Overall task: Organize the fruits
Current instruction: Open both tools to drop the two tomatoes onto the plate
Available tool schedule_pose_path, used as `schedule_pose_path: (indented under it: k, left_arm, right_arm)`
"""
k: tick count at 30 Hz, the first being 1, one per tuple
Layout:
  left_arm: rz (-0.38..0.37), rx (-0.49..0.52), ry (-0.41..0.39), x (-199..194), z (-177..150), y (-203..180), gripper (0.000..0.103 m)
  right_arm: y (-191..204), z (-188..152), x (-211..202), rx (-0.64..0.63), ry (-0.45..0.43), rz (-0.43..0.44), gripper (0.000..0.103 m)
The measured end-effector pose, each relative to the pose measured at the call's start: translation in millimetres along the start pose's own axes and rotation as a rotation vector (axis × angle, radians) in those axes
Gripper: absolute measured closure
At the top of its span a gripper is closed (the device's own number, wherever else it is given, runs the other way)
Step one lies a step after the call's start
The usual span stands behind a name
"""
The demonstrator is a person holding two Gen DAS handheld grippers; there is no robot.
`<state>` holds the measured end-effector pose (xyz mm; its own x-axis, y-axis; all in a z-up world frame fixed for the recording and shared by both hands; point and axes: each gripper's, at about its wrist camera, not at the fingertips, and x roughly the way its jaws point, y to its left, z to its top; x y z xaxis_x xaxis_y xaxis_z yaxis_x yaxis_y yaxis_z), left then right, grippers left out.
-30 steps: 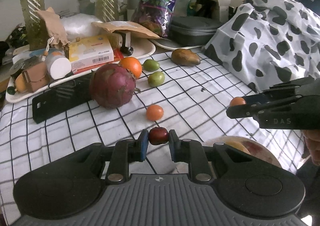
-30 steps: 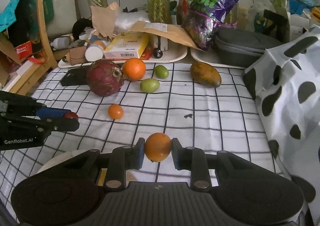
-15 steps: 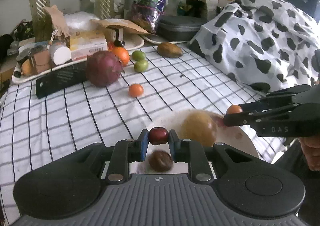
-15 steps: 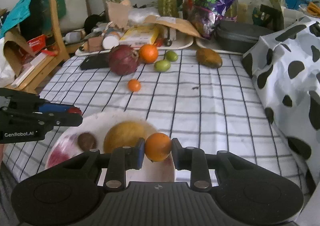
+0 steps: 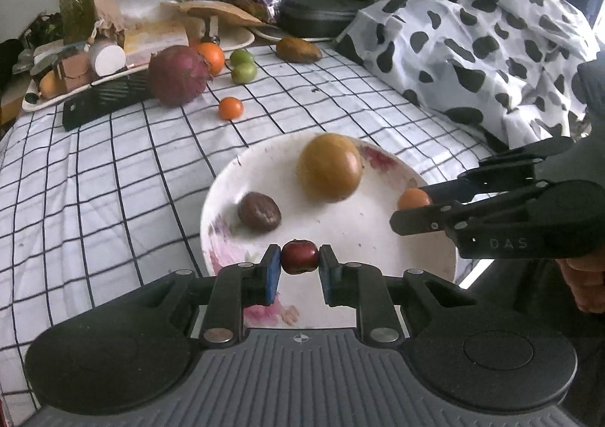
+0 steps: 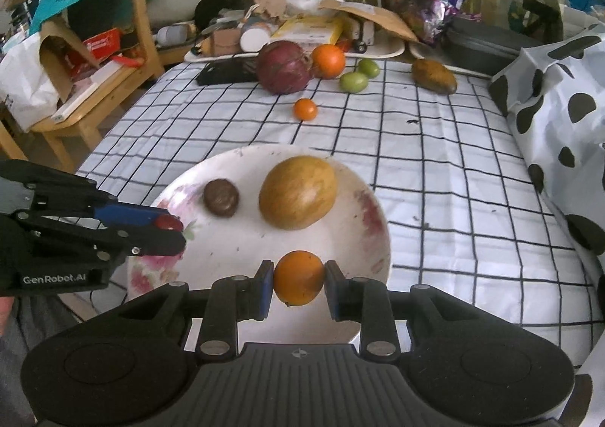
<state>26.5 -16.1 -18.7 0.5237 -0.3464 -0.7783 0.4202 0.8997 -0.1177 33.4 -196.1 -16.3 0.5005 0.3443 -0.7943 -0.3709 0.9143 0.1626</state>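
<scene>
The left gripper (image 5: pixel 300 263) had its blue pads clamped tight on a little dark red fruit (image 5: pixel 300 257), hanging just above the near edge of the white plate (image 5: pixel 223 177). The right gripper (image 6: pixel 298 285) was doing the same thing with a small orange fruit (image 6: pixel 298 277), pinched between its jaws over the near side of that same plate. From the left wrist view, the right gripper poked in from the right side with the orange fruit at its tip, over the plate's right rim.

On the plate itself sat a big yellow-brown round fruit (image 6: pixel 298 192) and, just left of it but not touching, a smaller dark brown wrinkly fruit (image 6: pixel 221 197). The plate looked kinda stained with pinkish blotches.

Further back on the checked tablecloth (image 6: pixel 453 162), a tiny orange fruit (image 6: pixel 305 109) sat on its own. Behind it were a large purple-red round fruit (image 6: pixel 284 67) with a bigger orange (image 6: pixel 328 61) right beside it, two green fruits (image 6: pixel 359 75) close together, and a brown oblong fruit (image 6: pixel 433 76) off to the right. A cow-spotted cloth (image 6: pixel 559 87) was bunched up along the right edge, and cluttered trays lined the back.
</scene>
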Motion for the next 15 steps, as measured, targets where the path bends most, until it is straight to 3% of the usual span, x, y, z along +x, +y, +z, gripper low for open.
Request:
schedule_pose_path:
  k: [6,8,9,10,15]
  left_arm:
    - [0.054,0.048,0.013,2,-3,-10,0.080]
    - [0.074,0.059,0.020,2,-3,-12,0.063]
    - [0.083,0.062,0.019,2,-4,-13,0.056]
    - [0.090,0.063,0.012,0,-4,-13,0.048]
    - [0.102,0.026,-0.002,-11,-8,-11,0.044]
  right_arm:
    - [5,-4,5,-0.028,0.031,-0.019,0.073]
    - [5,-5,5,-0.032,0.034,-0.029,0.050]
    - [5,-5,4,-0.036,0.030,-0.041,0.031]
    - [6,-6,2,-0.042,0.018,-0.052,0.025]
    - [0,-8,-8,0.010,-0.001,-0.071,0.023]
